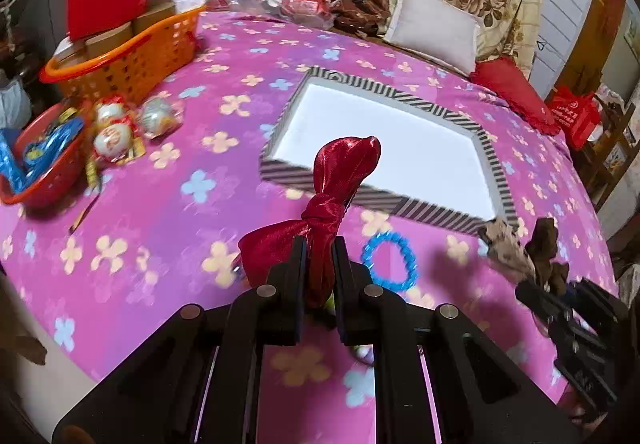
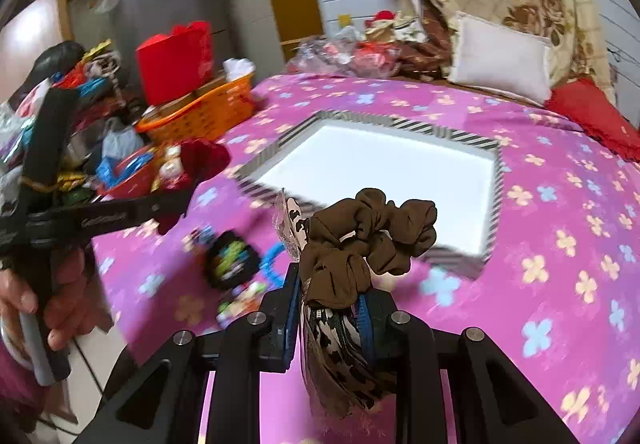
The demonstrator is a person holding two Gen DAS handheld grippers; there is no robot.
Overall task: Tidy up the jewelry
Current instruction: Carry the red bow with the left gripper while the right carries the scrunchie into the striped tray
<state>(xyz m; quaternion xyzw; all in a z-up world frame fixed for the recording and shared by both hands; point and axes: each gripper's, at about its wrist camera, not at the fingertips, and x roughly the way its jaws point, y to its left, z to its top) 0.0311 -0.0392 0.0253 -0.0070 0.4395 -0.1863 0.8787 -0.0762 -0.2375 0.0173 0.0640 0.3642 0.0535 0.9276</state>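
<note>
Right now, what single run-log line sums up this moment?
left gripper: shut on red satin bow | right gripper: shut on brown scrunchie | striped box: empty | blue bracelet: on bedspread

Dark beaded item (image 2: 230, 258) motion-blurred, unidentifiable; red ribbon bow (image 1: 340, 180) lower end hidden between left gripper (image 1: 320, 256) fingers.

Red satin bow (image 1: 340, 184): knotted at its middle, standing upright, lifted off the bedspread.
Brown scrunchie (image 2: 372, 236): bunched, raised (a leopard-print piece hangs below it).
Blue beaded bracelet (image 1: 390, 260): flat ring beside the tray.
Striped tray (image 1: 292, 168): shallow, white inside, open.
</note>
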